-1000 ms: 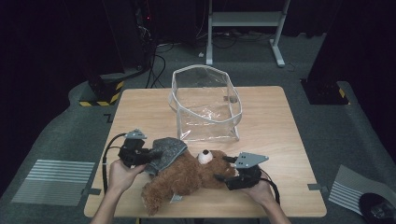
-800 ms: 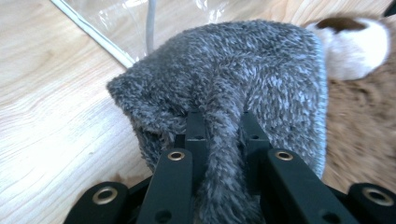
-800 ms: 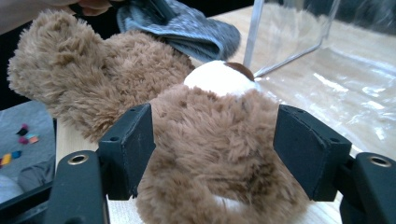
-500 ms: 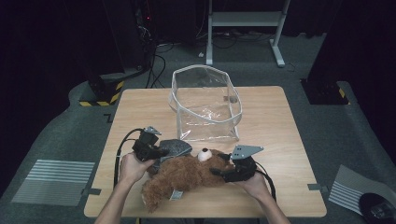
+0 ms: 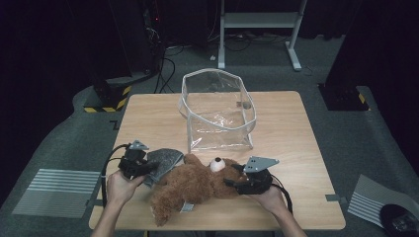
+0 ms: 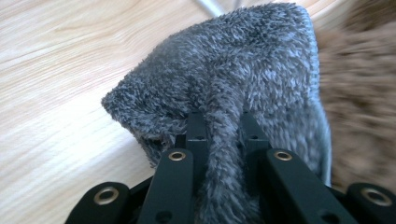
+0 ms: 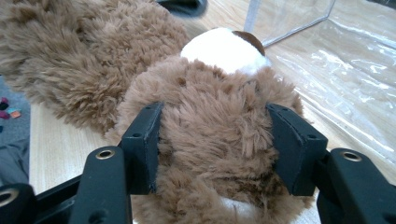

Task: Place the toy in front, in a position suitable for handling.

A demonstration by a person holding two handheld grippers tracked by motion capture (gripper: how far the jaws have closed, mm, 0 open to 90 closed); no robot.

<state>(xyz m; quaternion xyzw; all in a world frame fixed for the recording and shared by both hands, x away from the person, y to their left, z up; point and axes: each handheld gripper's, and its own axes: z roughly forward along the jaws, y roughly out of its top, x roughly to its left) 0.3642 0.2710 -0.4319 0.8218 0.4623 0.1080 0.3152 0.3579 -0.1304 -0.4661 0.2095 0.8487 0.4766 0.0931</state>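
One brown teddy bear (image 5: 197, 182): right tool (image 5: 237, 180) closing around its head, left tool (image 5: 148, 170) clamped on one grey cloth (image 5: 165, 160).

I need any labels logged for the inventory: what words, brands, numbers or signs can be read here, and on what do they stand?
None can be read.
The small tag on the brown plush bear: too small to read.
The grey cloth, the clear plastic bag and the wooden table bear no lettering that can be made out.

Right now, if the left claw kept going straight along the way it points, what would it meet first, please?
The left claw already pinches the grey fleece cloth; going straight on, it would probably press into the brown teddy bear lying just beyond.
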